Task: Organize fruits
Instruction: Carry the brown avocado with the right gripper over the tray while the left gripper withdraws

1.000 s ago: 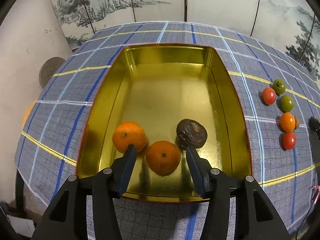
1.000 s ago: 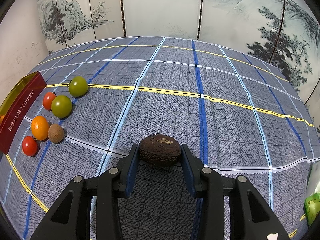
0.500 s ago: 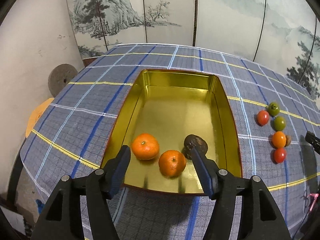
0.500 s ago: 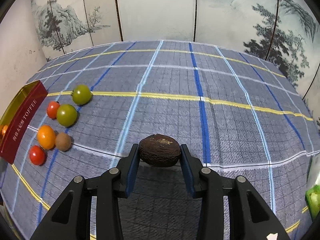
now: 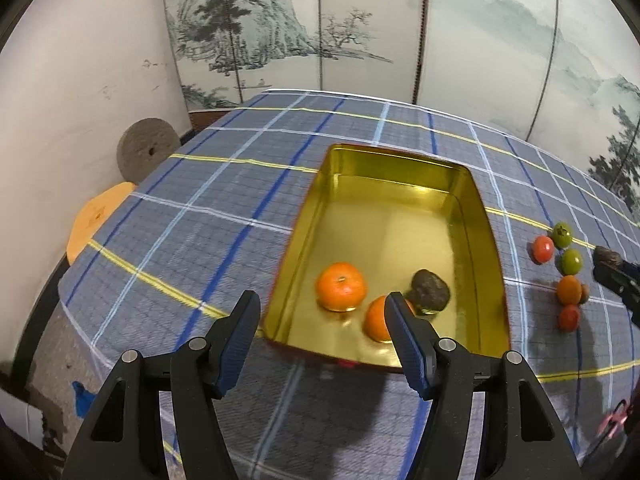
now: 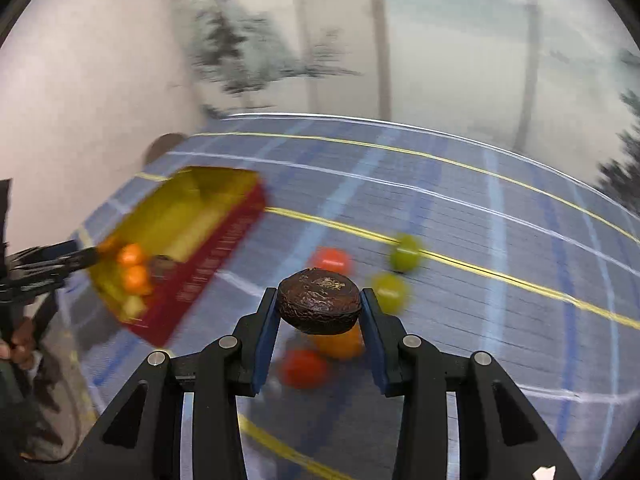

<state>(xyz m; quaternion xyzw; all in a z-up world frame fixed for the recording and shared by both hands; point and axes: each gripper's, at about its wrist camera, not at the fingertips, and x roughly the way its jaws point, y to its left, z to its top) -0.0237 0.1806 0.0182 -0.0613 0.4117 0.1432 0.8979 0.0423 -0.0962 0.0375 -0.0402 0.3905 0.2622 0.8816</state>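
Nearest to us, the right gripper [image 6: 320,312] has its two fingers clenched on one dark wrinkled fruit [image 6: 319,301], held off the plaid tablecloth [image 6: 480,280] and to the right of the gold tin [image 5: 400,240]. Under and past it lies the loose cluster (blurred in the right wrist view), also right of the tin, and we count it better from the left wrist: two red tomatoes [image 5: 544,249], two green tomatoes [image 5: 571,261], one small orange [image 5: 569,289] and one small brown fruit [image 5: 585,293] half hidden behind that orange. Our left gripper [image 5: 320,316] hangs just before the tin's near left corner with its fingers spread wide and nothing between them. Inside the tin, at its near end, we count two mandarins [image 5: 341,286] side by side and one more dark wrinkled fruit just right of them; the right finger hides part of the nearer mandarin. The far half of the tin shows only its gold floor. Beyond the tin stands a painted folding screen [image 5: 360,24].
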